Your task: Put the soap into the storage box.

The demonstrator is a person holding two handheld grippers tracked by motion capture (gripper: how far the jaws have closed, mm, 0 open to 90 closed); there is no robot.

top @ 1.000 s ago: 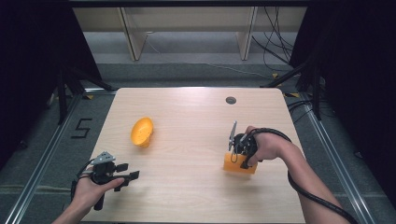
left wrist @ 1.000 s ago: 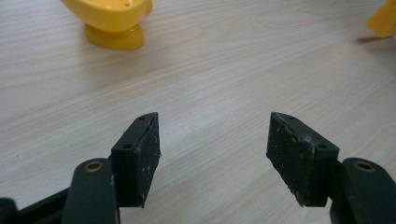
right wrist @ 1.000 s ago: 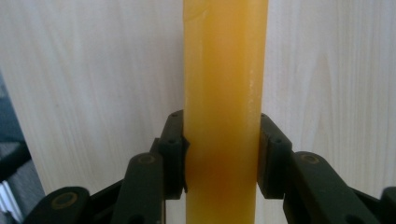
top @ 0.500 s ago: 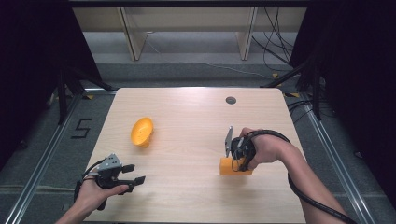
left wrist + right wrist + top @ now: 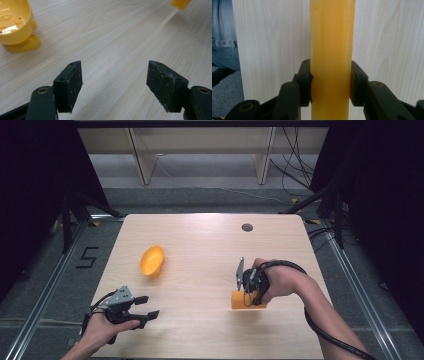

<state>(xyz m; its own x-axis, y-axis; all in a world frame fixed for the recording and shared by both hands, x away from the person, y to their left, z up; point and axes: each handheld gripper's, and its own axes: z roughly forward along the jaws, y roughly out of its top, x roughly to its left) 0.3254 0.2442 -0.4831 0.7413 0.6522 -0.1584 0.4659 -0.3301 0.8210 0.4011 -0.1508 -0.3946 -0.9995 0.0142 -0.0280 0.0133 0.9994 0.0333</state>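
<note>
A yellow-orange cup-like piece [image 5: 151, 261] lies tipped on its side on the left half of the wooden table [image 5: 200, 235]; the left gripper view shows its hollow inside [image 5: 15, 25]. My left gripper [image 5: 149, 306] is near the front left corner, open, jaws wide apart with bare wood between them [image 5: 122, 85]. My right gripper [image 5: 248, 296] points down at the right of the table, shut on an orange block [image 5: 240, 301]. In the right gripper view the block [image 5: 332, 37] runs upright between the two pads of that gripper [image 5: 331, 85]. The same block [image 5: 180, 3] appears far off in the left gripper view.
A small dark round hole [image 5: 247, 227] sits near the table's far edge. A black cable [image 5: 325, 332] trails along the right forearm. Pale shelf legs [image 5: 140, 160] stand on the floor behind the table, and a "5" mark [image 5: 86, 257] is on the floor at left.
The right gripper has carried the orange block a little left and toward the front edge. The left gripper has shifted slightly right and nearer, still open.
</note>
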